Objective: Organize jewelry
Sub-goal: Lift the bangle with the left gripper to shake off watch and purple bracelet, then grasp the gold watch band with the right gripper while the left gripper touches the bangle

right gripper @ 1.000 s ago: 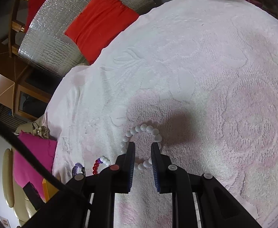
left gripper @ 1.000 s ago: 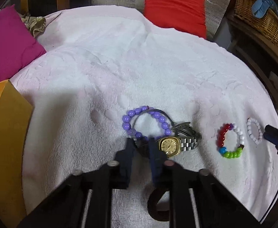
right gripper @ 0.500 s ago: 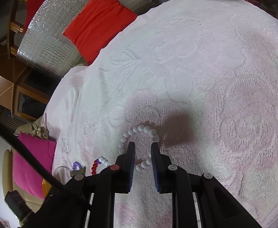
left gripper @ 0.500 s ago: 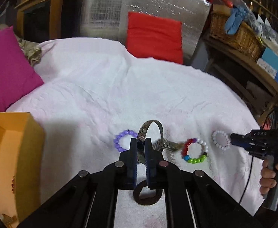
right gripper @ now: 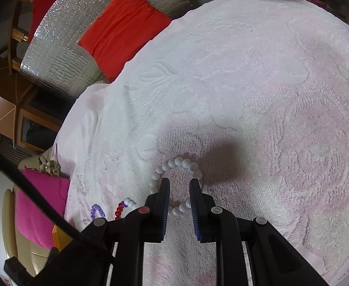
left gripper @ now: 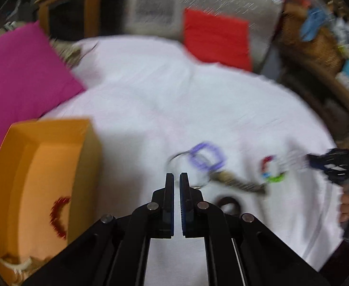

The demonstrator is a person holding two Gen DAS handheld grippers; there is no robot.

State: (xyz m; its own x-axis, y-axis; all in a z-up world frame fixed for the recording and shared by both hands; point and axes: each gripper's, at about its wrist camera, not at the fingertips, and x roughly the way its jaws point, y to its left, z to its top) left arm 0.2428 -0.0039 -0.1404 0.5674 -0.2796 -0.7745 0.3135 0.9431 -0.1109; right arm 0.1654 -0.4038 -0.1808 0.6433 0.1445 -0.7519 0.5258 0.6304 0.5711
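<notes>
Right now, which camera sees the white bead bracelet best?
The right wrist view. There the white bead bracelet lies sharp and close on the pink towel, with the right gripper over it. The left wrist view shows it only as a small blurred smear near the right edge.

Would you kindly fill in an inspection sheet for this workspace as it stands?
Surface: pale pink towel.
Job's things: white bracelet, purple bracelet and multicolour bracelet on the towel; watch by the left fingertips; red beads in orange box.
Clutter: dark ring near the watch.
Grippers: left gripper shut, hold on the watch unclear through blur; right gripper open astride the white bracelet.
Cables: black cable.
Surroundings: magenta cushion, red cushion, wicker basket.
</notes>
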